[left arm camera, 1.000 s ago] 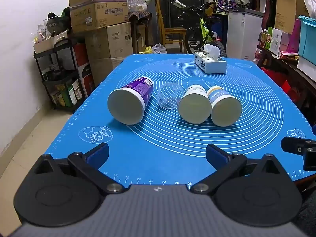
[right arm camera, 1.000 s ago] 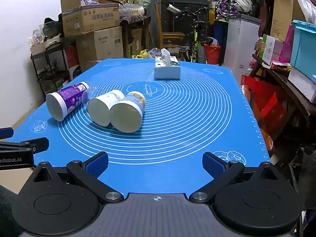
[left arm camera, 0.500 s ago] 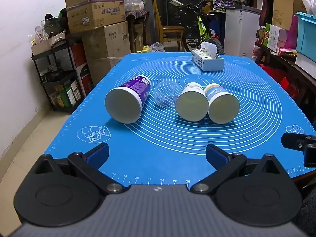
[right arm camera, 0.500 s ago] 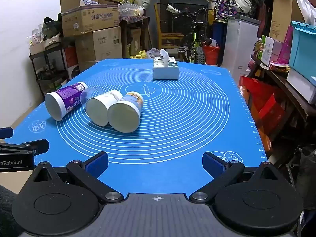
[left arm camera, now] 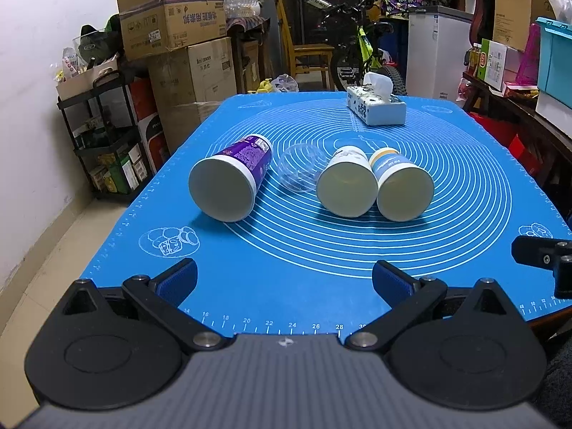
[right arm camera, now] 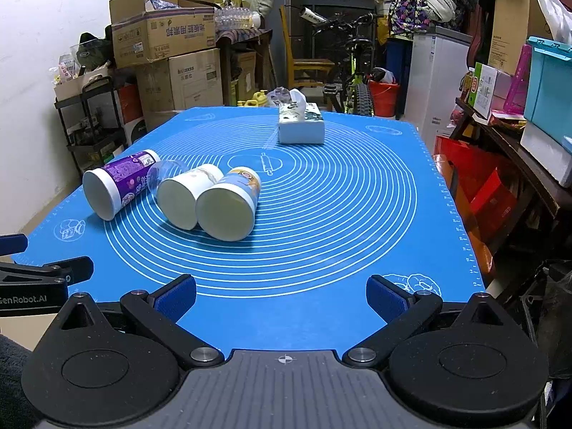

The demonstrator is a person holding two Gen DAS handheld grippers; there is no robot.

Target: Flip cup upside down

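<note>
From the left wrist camera we see a blue silicone mat [left arm camera: 286, 268] printed with white concentric rings, covering the table in a crowded storeroom: stacked cardboard boxes [left arm camera: 178, 35] and a black shelf rack [left arm camera: 103, 136] stand beyond the mat's left edge, a bicycle [left arm camera: 361, 50] and a white cabinet [left arm camera: 434, 53] beyond its far edge. A tissue box [left arm camera: 377, 107] sits near the mat's far edge. At the mat's middle four cups lie on their sides: a purple cup [left arm camera: 232, 178], a clear plastic cup [left arm camera: 300, 171] just beside it, then a white cup [left arm camera: 348, 186] touching a blue-and-yellow cup [left arm camera: 402, 189]. Our left gripper [left arm camera: 285, 279] hovers over the mat's near edge, level and pointed at the cups, its blue-padded fingers [left arm camera: 178, 279] spread wide and grasping nothing; the right gripper's black tip shows at the mat's right edge. From the right wrist camera the mat [right arm camera: 339, 214] stretches ahead, a red bucket [right arm camera: 384, 96] and the bicycle [right arm camera: 343, 71] past its far edge, a teal bin [right arm camera: 548, 82] on a bench off its right side. The purple cup [right arm camera: 118, 182], clear plastic cup [right arm camera: 166, 175], white cup [right arm camera: 186, 196] and blue-and-yellow cup [right arm camera: 228, 207] lie on the mat's left half, the tissue box [right arm camera: 301, 125] near its far edge. Our right gripper [right arm camera: 281, 295] hangs over the mat's near edge, its fingers [right arm camera: 388, 296] released wide apart, well short of the cups.
</note>
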